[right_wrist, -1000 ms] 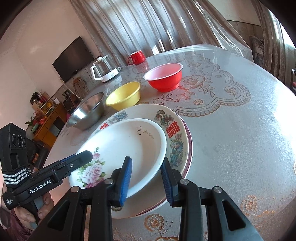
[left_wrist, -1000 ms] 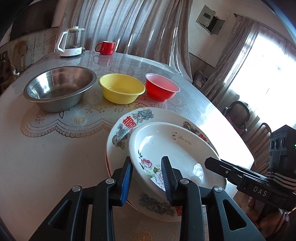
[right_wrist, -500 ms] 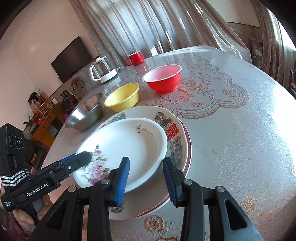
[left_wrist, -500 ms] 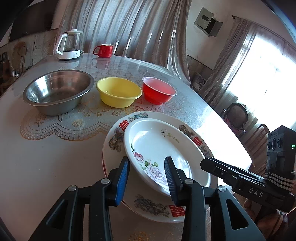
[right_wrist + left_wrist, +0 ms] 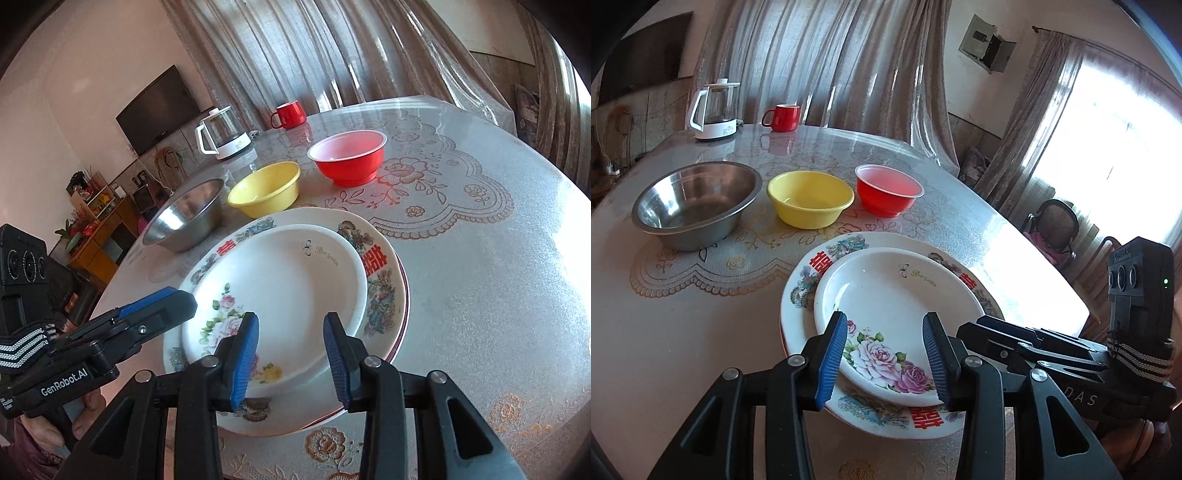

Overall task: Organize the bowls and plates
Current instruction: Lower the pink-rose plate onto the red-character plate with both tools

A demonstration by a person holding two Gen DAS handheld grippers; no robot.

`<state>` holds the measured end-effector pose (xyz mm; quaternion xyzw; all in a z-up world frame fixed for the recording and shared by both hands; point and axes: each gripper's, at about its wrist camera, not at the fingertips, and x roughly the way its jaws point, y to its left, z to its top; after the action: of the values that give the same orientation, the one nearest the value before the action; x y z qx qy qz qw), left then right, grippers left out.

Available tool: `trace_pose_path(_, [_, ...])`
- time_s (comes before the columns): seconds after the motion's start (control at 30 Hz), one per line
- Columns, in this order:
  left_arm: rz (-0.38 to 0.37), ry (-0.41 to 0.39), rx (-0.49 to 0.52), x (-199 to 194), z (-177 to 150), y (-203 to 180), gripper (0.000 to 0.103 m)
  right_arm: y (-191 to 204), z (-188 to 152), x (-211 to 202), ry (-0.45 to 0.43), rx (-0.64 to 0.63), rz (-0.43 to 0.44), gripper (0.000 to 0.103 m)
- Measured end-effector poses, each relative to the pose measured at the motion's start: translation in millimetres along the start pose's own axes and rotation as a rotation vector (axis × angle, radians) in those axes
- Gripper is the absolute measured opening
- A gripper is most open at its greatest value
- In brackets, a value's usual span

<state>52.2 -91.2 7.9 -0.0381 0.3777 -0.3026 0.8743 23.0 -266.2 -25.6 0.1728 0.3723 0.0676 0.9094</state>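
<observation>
Two plates are stacked near the table's (image 5: 683, 332) front edge: a rose plate (image 5: 886, 306) is nested on a larger plate (image 5: 809, 291) with red characters on its rim. A reddish rim of something beneath can be seen at the stack's right edge in the right wrist view; what it belongs to cannot be told.

Three bowls are lined up beyond the stack. In the left wrist view the steel bowl (image 5: 694, 203) is at 10 o'clock from the plates, the yellow bowl (image 5: 810, 197) at 11 and the red bowl (image 5: 888, 188) at 12. None is touching its neighbour or the stack. A kettle (image 5: 714, 110) and a red mug (image 5: 783, 118) are set at the far edge, well apart from the bowls.

The left gripper (image 5: 884, 363) is held over the rose plate's near rim; its jaws have just been opening and are now parted narrowly, with the rim seen between the pads but not pressed by them. The right gripper (image 5: 291, 362) is likewise parted narrowly, over the rose plate's near right rim, with nothing clamped. Each gripper is seen in the other's view, at 3 o'clock and 9 o'clock of the stack, and part of a hand (image 5: 86, 410) is seen under the left one.
</observation>
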Motion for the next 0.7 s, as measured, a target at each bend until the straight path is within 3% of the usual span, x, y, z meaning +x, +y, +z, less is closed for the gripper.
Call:
trace_pose_path(0.17, [0.145,0.030,0.018,4.1,-1.2,0.0,0.042,1.0,-0.7,2.6,0.002,-0.008,0.008,0.036])
trace_pose_path(0.4, [0.200,0.053,-0.016,3.6,-4.3,8.8,0.044,5.6,-4.3,4.8,0.005,-0.020,0.020,0.036])
trace_pose_path(0.7, [0.202,0.069,-0.045,1.4,-11.1,15.6,0.044,10.5,-7.5,5.5,0.010,-0.024,0.023,0.036])
